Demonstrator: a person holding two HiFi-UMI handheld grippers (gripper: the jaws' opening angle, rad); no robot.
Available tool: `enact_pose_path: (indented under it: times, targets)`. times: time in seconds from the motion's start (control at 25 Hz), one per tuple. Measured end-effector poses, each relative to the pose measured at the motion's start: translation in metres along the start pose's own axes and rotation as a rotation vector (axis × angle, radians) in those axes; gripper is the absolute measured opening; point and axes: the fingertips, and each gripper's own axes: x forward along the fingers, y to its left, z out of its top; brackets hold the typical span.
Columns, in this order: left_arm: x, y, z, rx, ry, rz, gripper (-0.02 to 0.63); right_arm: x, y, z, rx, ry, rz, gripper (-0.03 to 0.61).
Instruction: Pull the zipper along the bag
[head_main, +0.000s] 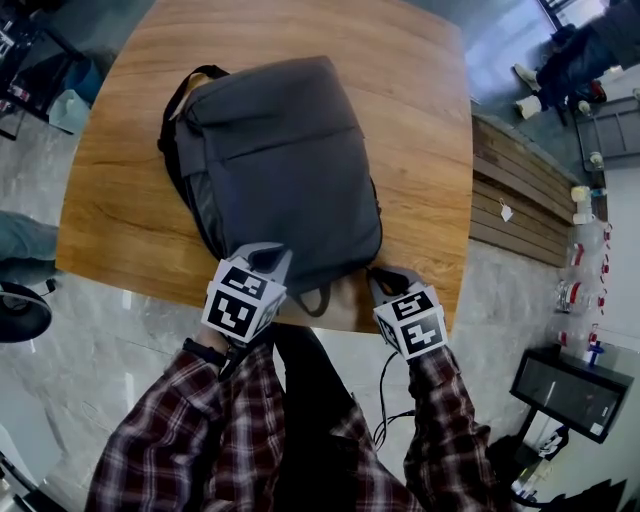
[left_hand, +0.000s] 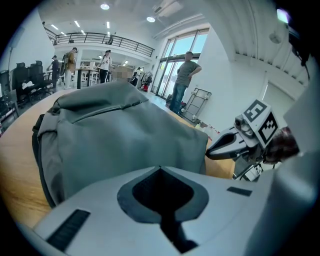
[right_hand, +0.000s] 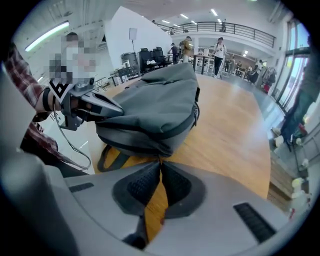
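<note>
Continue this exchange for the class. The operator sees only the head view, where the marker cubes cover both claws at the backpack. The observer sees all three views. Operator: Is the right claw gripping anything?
Observer: Yes. The right gripper view shows the right claw closed, pinching the near edge of the backpack just below its dark zipper band. The pull itself is too small to make out.
Operator: And the left one?
Observer: The left claw is closed too, on the backpack's grey fabric.
Operator: Is anyone close to the table?
Observer: No. The left gripper view shows only people standing far off by the windows.
</note>
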Motion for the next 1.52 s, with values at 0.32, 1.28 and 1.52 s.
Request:
enact_pose_path:
  times: [0.32,1.28,1.52]
  targets:
    - [-0.013,0.060,0.006,0.286,0.157,0.136,0.008,0.010,0.091,0.004,0.024,-0.029,0.130,0.016]
    - [-0.010,0.025,-0.008,0.085,-0.008,0.158,0.008,0.030,0.171,0.033,-0.142,-0.068,0.207,0.017]
    - [-0.008,0.024,-0.008,0.117,-0.007,0.152,0.008,0.021,0.127,0.024,-0.183,-0.056,0.166,0.017]
